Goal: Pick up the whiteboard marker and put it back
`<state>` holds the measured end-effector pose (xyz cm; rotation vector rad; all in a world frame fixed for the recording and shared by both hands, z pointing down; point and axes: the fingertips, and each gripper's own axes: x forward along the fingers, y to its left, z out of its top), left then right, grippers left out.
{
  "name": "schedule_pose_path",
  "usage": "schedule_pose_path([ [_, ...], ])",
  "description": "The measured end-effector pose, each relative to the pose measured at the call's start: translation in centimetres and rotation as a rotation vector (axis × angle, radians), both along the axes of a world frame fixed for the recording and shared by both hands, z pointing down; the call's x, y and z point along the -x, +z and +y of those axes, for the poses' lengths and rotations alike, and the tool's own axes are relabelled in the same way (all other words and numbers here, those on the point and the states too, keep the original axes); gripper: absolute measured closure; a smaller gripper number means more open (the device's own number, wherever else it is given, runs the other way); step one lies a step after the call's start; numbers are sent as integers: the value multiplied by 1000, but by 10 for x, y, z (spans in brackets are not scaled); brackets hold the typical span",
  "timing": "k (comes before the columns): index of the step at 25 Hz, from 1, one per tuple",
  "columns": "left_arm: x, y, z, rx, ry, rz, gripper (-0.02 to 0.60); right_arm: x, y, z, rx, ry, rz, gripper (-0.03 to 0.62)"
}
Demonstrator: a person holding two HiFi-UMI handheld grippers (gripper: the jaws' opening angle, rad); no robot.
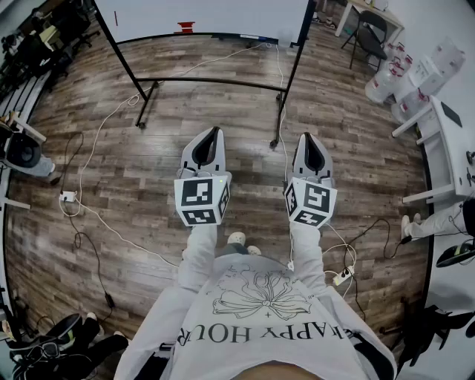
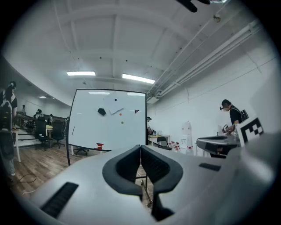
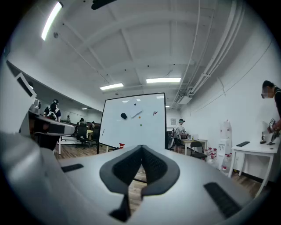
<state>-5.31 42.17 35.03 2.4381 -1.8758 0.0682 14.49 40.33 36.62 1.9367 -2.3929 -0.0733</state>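
Now, head view: the person is standing on the wooden floor (image 1: 148,148), holding the left gripper (image 1: 214,133) and the right gripper (image 1: 309,139) level and side by side, both pointing at the whiteboard (image 1: 208,15) well ahead.
Head view, marker: nothing is showing clearly as a pen here; only a small red thing (image 1: 185,27) is sitting on the board's ledge.
Left gripper view, jaws: they are pressing together, clenched on nothing.
Left gripper view, marker: a slim pale bar, which I am taking for the whiteboard marker (image 2: 116,111), is clinging to the board's upper middle just beside a black eraser (image 2: 102,111). It is lying above and a little left of the jaw line, far off.
Right gripper view, jaws: these too are lying flat on each other, empty.
Right gripper view, marker: the same bar (image 3: 137,113) is sitting almost straight above the jaw line.
Long axis: it is slanting, rising to the right, flat against the board.
Nearer hand: I am judging neither clearly nearer, though the right is looking better lined up. Both are needing a walk up to the board first.
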Motion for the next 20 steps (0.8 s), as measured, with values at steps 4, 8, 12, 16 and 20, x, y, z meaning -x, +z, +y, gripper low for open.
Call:
schedule_pose_path([
  [4, 5, 1, -1, 0, -6, 1, 575, 4, 1, -1, 0, -1, 1, 591],
  [8, 5, 4, -4, 4, -4, 9, 575, 4, 3, -3, 2, 3, 3, 591],
  [12, 4, 5, -9, 8, -2, 5, 575, 5, 4, -9, 5, -1, -8, 591],
  [16, 6, 7, -17, 12, 1, -1, 575, 9, 6, -16, 8, -5, -10, 591],
  [20, 11, 11, -27, 16, 3, -1, 575, 14, 11, -26, 12, 0, -13, 591],
])
